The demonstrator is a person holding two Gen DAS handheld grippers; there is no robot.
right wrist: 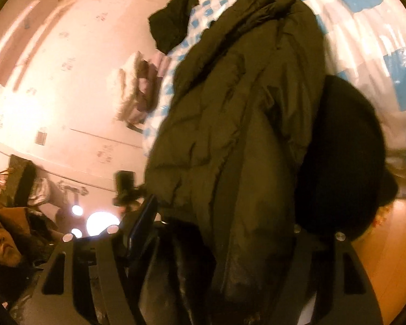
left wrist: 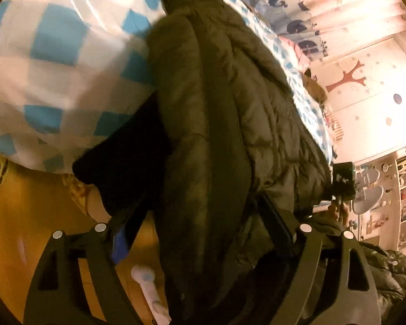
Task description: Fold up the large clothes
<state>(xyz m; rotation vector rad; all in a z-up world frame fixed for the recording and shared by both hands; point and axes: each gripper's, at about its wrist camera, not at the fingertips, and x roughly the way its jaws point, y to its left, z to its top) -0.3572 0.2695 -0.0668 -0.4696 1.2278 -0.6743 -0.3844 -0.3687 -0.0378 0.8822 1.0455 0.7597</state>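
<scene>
Dark olive puffer jacket (left wrist: pixel 230 113) lies lengthwise on bed with blue-and-white checked duvet (left wrist: pixel 54 54), hem end hanging over bed edge toward cameras. Left gripper (left wrist: pixel 203 224): jaws spread, jacket fabric between them; grip uncertain. Right gripper (right wrist: pixel 211 230): same, grip uncertain. Black garment (right wrist: pixel 341 157) just beside jacket. Wooden floor (left wrist: pixel 27 216) below. No legible writing or labels

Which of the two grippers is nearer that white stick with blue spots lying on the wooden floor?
Left, it seems. The white stick shows just below the left gripper, beside the jacket. The right gripper sees jacket and floor, no stick.
</scene>
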